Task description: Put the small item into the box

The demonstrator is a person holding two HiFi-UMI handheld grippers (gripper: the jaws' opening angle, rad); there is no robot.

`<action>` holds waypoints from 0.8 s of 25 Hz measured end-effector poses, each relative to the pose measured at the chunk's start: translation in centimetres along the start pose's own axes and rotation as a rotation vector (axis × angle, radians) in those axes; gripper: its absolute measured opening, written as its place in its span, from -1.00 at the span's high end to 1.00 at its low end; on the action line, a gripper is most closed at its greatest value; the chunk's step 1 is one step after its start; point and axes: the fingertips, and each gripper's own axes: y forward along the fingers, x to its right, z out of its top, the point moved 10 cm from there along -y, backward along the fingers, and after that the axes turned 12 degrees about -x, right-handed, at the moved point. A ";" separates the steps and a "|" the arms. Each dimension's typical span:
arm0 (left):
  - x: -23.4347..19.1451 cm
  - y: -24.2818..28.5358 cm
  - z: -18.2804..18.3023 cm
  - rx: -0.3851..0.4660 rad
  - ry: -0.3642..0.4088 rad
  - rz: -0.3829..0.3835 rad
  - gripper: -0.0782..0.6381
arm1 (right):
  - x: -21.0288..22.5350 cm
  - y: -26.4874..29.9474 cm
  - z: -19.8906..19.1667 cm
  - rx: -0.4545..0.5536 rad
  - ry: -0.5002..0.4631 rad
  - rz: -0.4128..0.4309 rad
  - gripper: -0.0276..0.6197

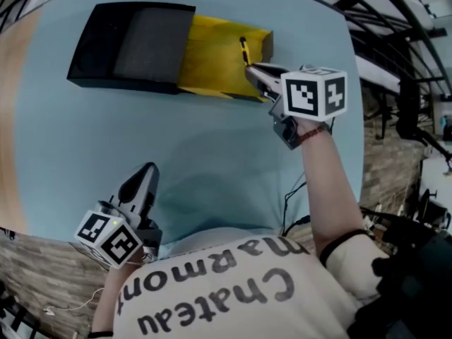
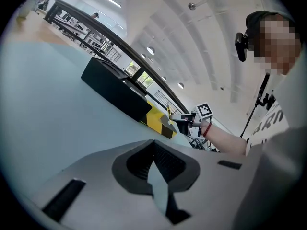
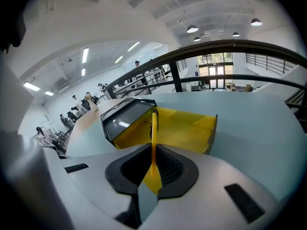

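Note:
A box lies at the table's far side: a black sleeve (image 1: 134, 44) with a yellow tray (image 1: 212, 58) slid out to its right. My right gripper (image 1: 256, 73) hovers over the tray's right end, shut on the small item (image 1: 244, 50), a thin yellow stick with a dark tip. In the right gripper view the stick (image 3: 154, 138) juts from the jaws toward the tray (image 3: 192, 133) and the sleeve (image 3: 122, 116). My left gripper (image 1: 145, 176) rests low near my body, shut and empty; in its own view the box (image 2: 115, 92) is far ahead.
The light blue table (image 1: 212, 154) ends close to the box's right side. A wooden strip (image 1: 10, 119) borders the table on the left. Dark railings (image 1: 395, 20) and cables (image 1: 293, 196) sit off the right edge.

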 end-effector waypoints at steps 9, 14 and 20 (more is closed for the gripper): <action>-0.8 -1.8 -0.9 0.039 -0.016 0.016 0.77 | -0.8 2.9 0.5 -0.161 -0.068 -0.086 0.76; -1.1 -2.8 -1.9 0.042 -0.050 0.002 0.77 | -0.9 4.0 0.9 -0.243 -0.110 -0.139 0.76; -1.8 -3.9 -2.4 0.061 -0.073 0.007 0.77 | -1.0 4.8 1.3 -0.301 -0.146 -0.179 0.76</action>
